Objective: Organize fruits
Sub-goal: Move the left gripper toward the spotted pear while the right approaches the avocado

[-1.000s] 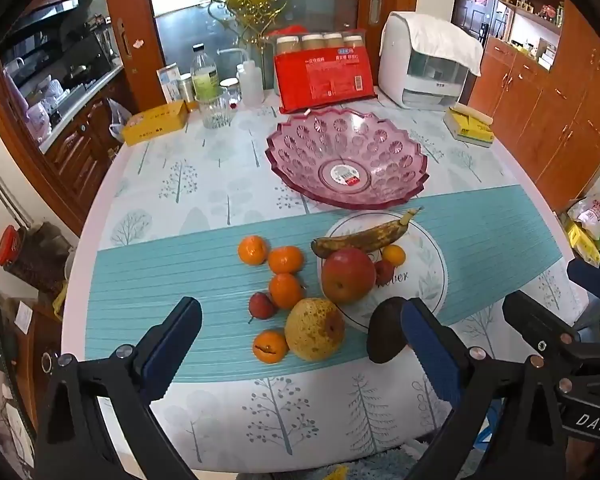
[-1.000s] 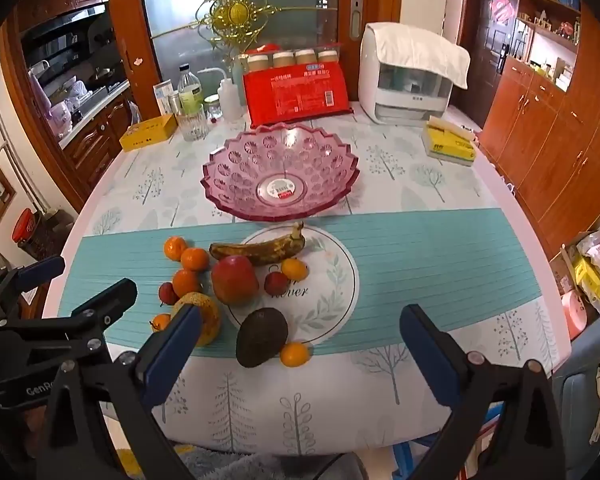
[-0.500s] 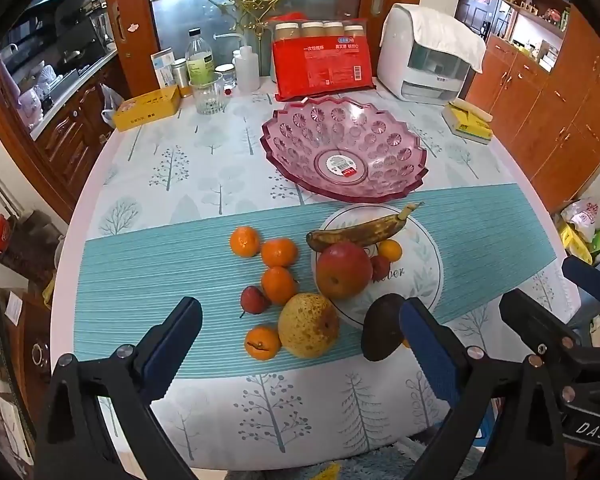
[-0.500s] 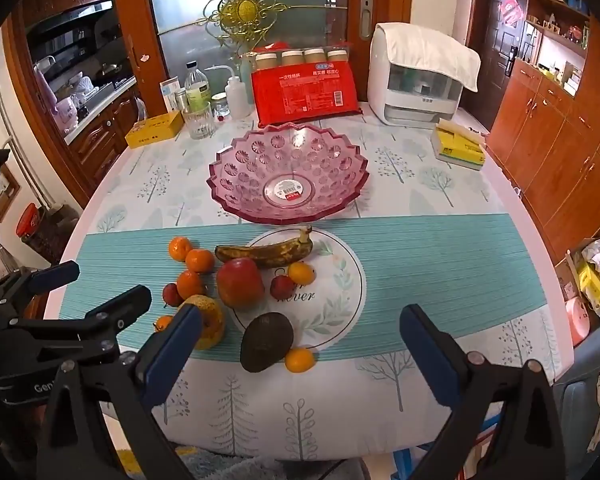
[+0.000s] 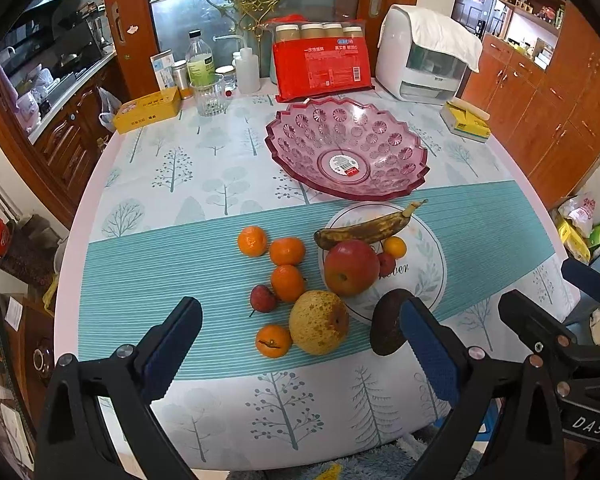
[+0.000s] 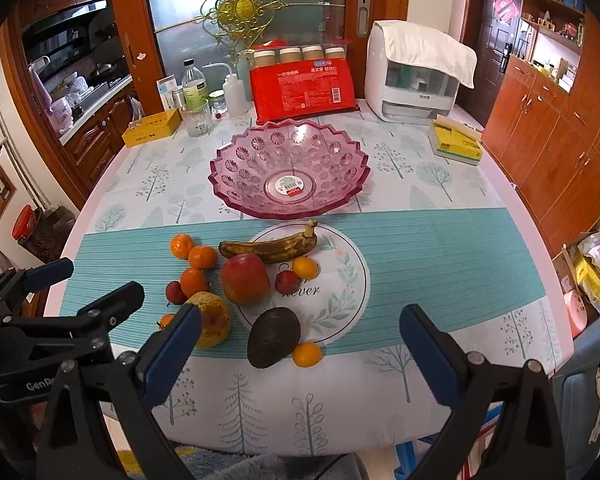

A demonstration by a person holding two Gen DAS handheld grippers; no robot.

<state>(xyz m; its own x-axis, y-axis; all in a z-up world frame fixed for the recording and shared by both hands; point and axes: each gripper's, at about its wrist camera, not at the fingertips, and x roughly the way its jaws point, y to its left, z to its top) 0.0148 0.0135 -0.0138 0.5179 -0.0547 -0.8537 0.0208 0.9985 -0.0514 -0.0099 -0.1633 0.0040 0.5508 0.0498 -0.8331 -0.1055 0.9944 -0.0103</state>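
An empty pink glass bowl (image 5: 346, 150) stands mid-table, also in the right wrist view (image 6: 290, 168). In front of it lie a spotted banana (image 5: 366, 228), a red apple (image 5: 351, 266), a yellow pear (image 5: 319, 322), a dark avocado (image 5: 388, 328), several mandarins (image 5: 287, 251) and small red fruits (image 5: 262, 298). My left gripper (image 5: 300, 346) is open and empty, above the near table edge in front of the pear. My right gripper (image 6: 300, 346) is open and empty, just in front of the avocado (image 6: 274, 336) and a small orange fruit (image 6: 307, 354).
A teal runner (image 6: 440, 256) crosses the round table. At the back stand a red package (image 6: 304, 88), a white appliance (image 6: 414, 72), bottles and a glass (image 6: 197, 118), a yellow box (image 6: 152, 128) and yellow sponges (image 6: 456, 142). Wooden cabinets line the right.
Both grippers have risen and tilted a little, so the table and fruits sit slightly lower and farther in view. Both stay open; no fruit has moved.
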